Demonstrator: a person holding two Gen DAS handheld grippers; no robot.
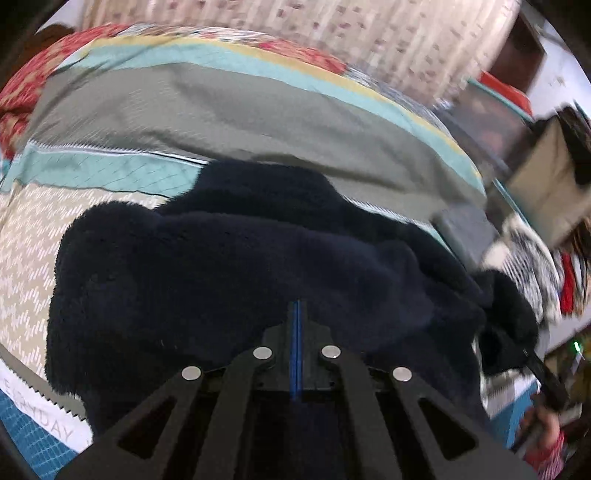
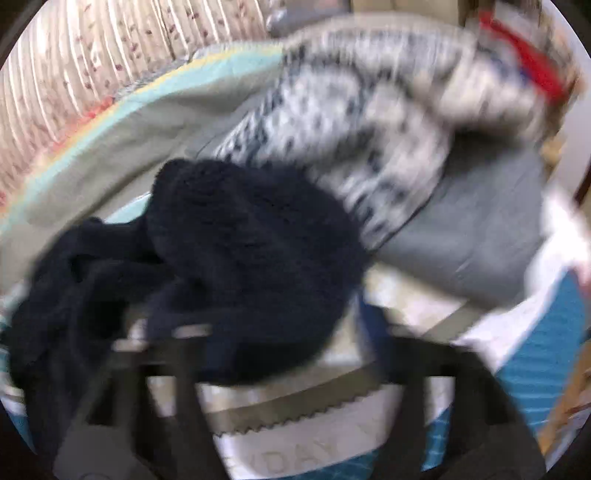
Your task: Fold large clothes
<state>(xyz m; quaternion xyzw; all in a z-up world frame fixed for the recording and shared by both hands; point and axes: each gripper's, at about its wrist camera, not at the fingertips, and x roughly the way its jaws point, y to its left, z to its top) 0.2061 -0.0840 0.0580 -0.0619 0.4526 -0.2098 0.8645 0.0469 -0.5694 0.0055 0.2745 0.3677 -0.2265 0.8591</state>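
Note:
A large dark navy fleece garment (image 1: 229,266) lies bunched on the patterned bed cover. My left gripper (image 1: 296,314) is shut, its fingers pressed together over the garment's near edge; whether cloth is pinched between them does not show. In the left wrist view the right gripper (image 1: 532,354) sits at the garment's right end, where a fold hangs from it. The right wrist view is blurred: the navy garment (image 2: 243,266) bulges in front of my right gripper (image 2: 280,354), whose fingers look spread apart.
A black-and-white patterned garment (image 2: 351,140) lies on a grey folded cloth (image 2: 480,236) to the right. The bed cover (image 1: 184,110) has grey, teal and floral bands. A pleated curtain (image 1: 332,26) hangs behind. Furniture and clutter stand at the right (image 1: 546,177).

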